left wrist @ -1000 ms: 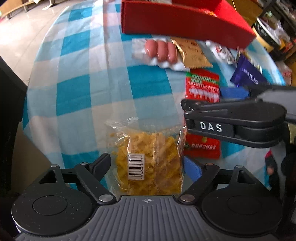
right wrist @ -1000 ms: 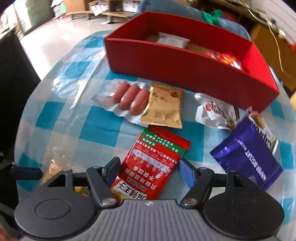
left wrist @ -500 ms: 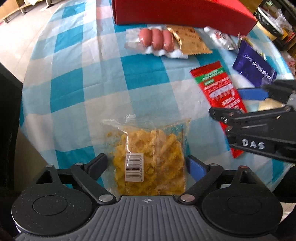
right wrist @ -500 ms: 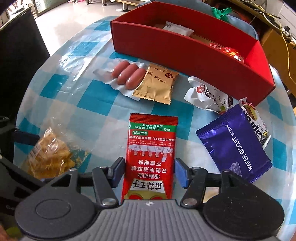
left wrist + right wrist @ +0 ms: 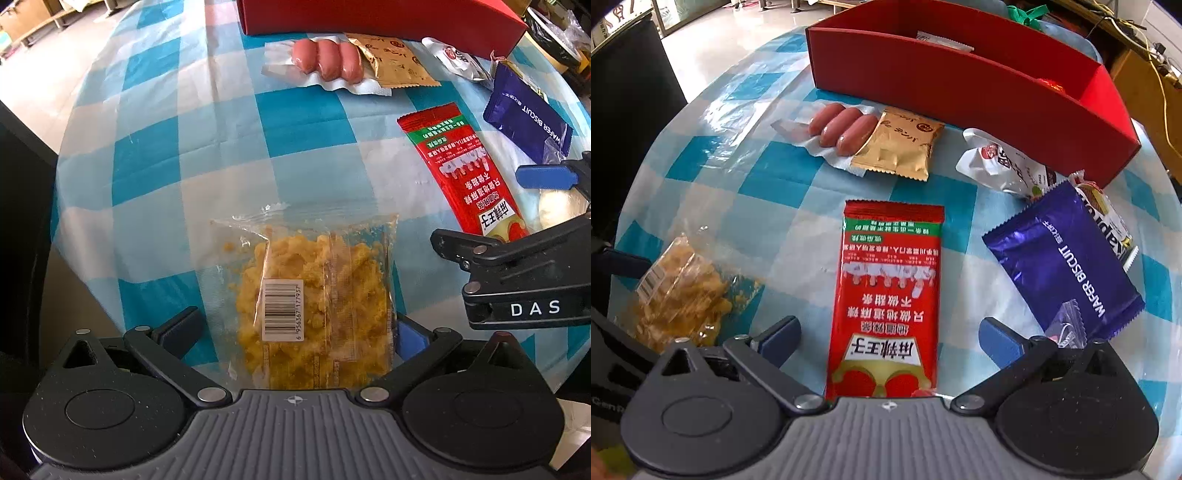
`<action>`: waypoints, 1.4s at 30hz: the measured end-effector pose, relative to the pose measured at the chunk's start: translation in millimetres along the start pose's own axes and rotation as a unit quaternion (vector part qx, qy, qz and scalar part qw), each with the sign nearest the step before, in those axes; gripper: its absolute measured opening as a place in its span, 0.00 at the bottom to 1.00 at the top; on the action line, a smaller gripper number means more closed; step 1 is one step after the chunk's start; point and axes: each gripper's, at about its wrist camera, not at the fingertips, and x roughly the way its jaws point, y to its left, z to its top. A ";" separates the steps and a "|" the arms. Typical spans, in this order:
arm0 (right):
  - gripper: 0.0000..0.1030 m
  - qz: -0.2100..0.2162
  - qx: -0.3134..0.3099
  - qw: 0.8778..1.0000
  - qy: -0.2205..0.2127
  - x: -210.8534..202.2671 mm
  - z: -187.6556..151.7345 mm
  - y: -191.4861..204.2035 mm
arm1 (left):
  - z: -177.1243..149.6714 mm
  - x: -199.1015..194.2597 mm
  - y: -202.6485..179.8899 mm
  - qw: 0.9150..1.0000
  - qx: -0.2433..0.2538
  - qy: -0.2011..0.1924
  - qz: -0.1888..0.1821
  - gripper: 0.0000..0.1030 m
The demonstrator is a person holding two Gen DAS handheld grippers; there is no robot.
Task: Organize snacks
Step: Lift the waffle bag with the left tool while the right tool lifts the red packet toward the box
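Observation:
A clear bag of yellow snack (image 5: 321,295) lies flat on the checked cloth between the fingers of my left gripper (image 5: 295,332). Its jaws are opening and the pads do not press on the bag. A red snack packet (image 5: 890,295) lies lengthwise between the fingers of my right gripper (image 5: 890,338), whose jaws are also opening clear of it. The red box (image 5: 960,88) stands at the far side with a few packets inside. In the left wrist view the right gripper (image 5: 535,295) hangs over the red packet (image 5: 461,173).
Sausages (image 5: 842,127), a gold packet (image 5: 897,147) and a white pouch (image 5: 1004,162) lie in front of the box. A purple wafer biscuit pack (image 5: 1060,262) lies to the right. The round table's cloth (image 5: 184,147) drops off at the left, floor beyond.
Both grippers' jaws have spread wider. The yellow bag now lies free on the cloth. The right gripper has drifted away from the left one, and the red packet lies straight between its fingers.

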 end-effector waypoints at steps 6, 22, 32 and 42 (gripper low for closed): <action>0.46 0.002 -0.003 1.000 -0.019 -15.6 -4.3 -1.5 | -9.6 -6.5 -2.9 1.000 -0.007 -0.009 -0.005 0.87; 0.40 0.028 0.060 0.996 -0.062 -53.5 -22.2 -21.6 | -7.2 -30.6 0.2 0.997 -0.039 -0.042 -0.059 0.78; 0.40 0.031 0.094 0.991 -0.094 -65.3 -16.5 -35.4 | 17.3 -47.0 -9.7 0.995 -0.041 -0.064 -0.069 0.78; 0.40 0.036 0.115 0.986 -0.115 -69.5 -2.4 -48.7 | 50.8 -60.3 -13.8 0.991 -0.043 -0.105 -0.070 0.78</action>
